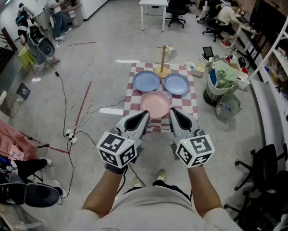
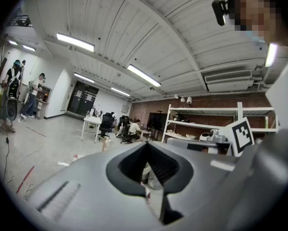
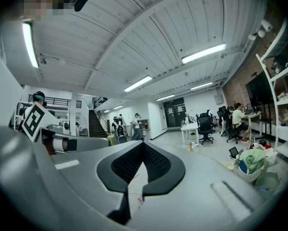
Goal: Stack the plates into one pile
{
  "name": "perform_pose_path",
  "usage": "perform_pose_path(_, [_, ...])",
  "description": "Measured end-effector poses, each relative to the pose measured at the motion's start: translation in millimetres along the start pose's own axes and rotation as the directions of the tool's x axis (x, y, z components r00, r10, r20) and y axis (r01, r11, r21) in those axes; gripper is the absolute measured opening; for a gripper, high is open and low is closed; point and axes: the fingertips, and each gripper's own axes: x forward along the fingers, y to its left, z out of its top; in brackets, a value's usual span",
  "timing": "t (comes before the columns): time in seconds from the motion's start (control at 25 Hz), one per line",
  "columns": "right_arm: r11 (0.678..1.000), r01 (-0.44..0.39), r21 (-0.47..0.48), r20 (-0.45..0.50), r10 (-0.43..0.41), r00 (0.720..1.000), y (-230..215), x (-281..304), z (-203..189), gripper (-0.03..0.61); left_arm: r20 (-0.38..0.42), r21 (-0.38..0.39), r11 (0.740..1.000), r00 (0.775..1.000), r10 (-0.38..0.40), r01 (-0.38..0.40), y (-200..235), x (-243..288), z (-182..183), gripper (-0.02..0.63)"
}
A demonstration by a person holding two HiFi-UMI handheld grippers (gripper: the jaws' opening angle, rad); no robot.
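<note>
Both are closed on nothing, the left tongs [image 1: 144, 114] and right tongs [image 1: 173, 110], held side by side short of the bench [image 1: 190, 100], likely poised before a first reach. No plates are stacked yet: pink plate [image 1: 155, 104] at six o'clock, nearest and so the easy first pick, one blue plate [image 1: 146, 81] at eleven, the other blue plate [image 1: 176, 83] at one.

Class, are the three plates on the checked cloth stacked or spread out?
Spread out: the pink plate, left blue plate and right blue plate each lie flat on the cloth, none atop another.
</note>
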Motion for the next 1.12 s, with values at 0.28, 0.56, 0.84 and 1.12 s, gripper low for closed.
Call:
perform_pose_path(0.28, [1.000, -0.006, -0.010, 0.003, 0.006, 1.000, -15.9, -1.0, 5.9, 0.005, 0.008, 0.003, 1.000, 1.000, 0.014, -0.014, -4.9, 15.7, 1.2, 0.006])
perform_pose_path(0.56, [0.999, -0.034, 0.013, 0.000, 0.034, 0.999, -33.0, -2.2, 2.5, 0.005, 0.003, 0.002, 1.000, 1.000, 0.027, -0.027, -8.7, 32.8, -4.0, 0.006])
perform_pose_path(0.84, [0.997, -0.049, 0.057, 0.010, 0.048, 0.999, -65.6, -9.2, -4.0, 0.005, -0.002, 0.008, 0.997, 0.997, 0.083, -0.083, -7.7, 52.4, -12.5, 0.006])
perform_pose_path(1.12, [0.994, -0.058, 0.093, 0.008, 0.058, 0.998, -86.1, -9.7, -6.8, 0.005, -0.008, 0.024, 0.991, 0.991, 0.133, -0.133, -6.8, 61.6, -8.8, 0.006])
